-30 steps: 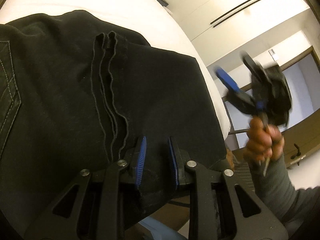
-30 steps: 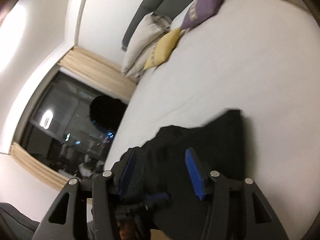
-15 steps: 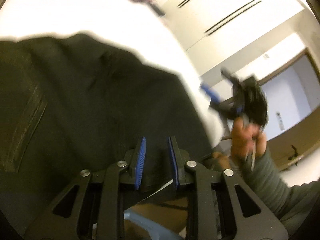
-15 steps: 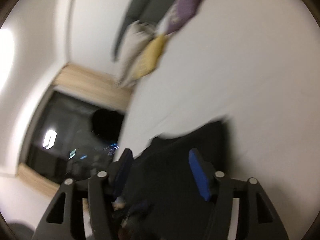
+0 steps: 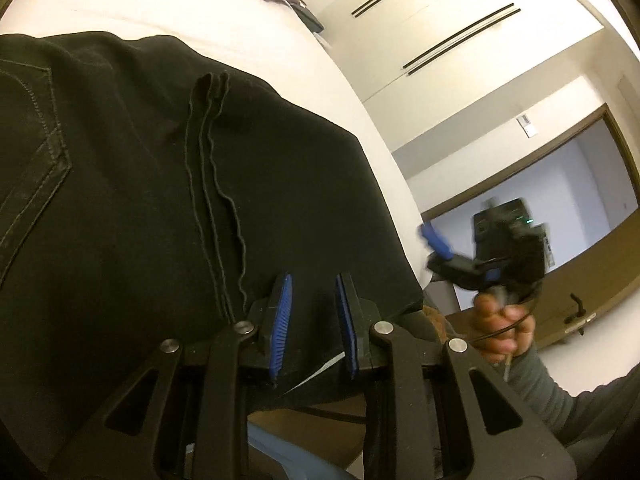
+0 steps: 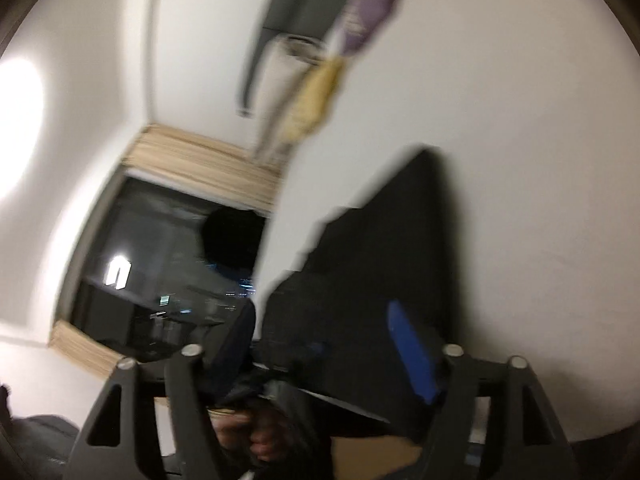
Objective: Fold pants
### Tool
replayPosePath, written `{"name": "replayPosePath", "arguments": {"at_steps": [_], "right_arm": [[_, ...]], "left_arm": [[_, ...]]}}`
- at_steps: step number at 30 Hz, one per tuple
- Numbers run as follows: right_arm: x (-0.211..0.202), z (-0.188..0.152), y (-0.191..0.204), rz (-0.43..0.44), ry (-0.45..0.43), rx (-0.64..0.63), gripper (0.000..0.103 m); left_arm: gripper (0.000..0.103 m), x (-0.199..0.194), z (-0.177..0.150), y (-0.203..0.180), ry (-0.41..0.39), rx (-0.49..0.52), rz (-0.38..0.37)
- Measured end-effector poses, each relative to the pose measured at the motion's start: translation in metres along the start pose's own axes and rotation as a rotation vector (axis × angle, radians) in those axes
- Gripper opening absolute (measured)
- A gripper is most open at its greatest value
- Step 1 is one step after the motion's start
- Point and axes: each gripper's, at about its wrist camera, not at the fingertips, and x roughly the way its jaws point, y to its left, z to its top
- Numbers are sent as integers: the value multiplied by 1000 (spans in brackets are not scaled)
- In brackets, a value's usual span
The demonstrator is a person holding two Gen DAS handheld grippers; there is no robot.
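1. Ahead of my left gripper the black pants cover the bed; bare white sheet lies open past them.
2. Off to its right, my right gripper hangs beside the bed's edge, blocking that side.
3. Ahead of my right gripper, blurred pillows close the bed's far end; open sheet lies to the right.

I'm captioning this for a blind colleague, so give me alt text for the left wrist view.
Black pants lie spread on a white bed, with the left gripper at their near edge, fabric between its blue pads. To the right, a hand holds the right gripper raised beside the bed.
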Motion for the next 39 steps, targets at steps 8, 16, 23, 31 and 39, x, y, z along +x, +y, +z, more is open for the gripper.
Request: {"name": "replayPosePath", "arguments": {"at_steps": [8,16,23,31,39], "right_arm": [[56,-21,-39,-172,135,37,31],[32,-8,19,-84,32,-2,74],[85,-16,41,-35,101,9,74],[105,-28,56,-51,154,-13,74],[106,-26,58,-51,139,-12,74]], "left_arm": [[22,-76,-5,5,-160,-50,63],[82,-243,-57,94,-620,-338,153],[82,-263,-97,155,-719,-542,102],[82,-248,-99,207,-697,-594,85],[81,-233,-79,224,-655,-583,47]]}}
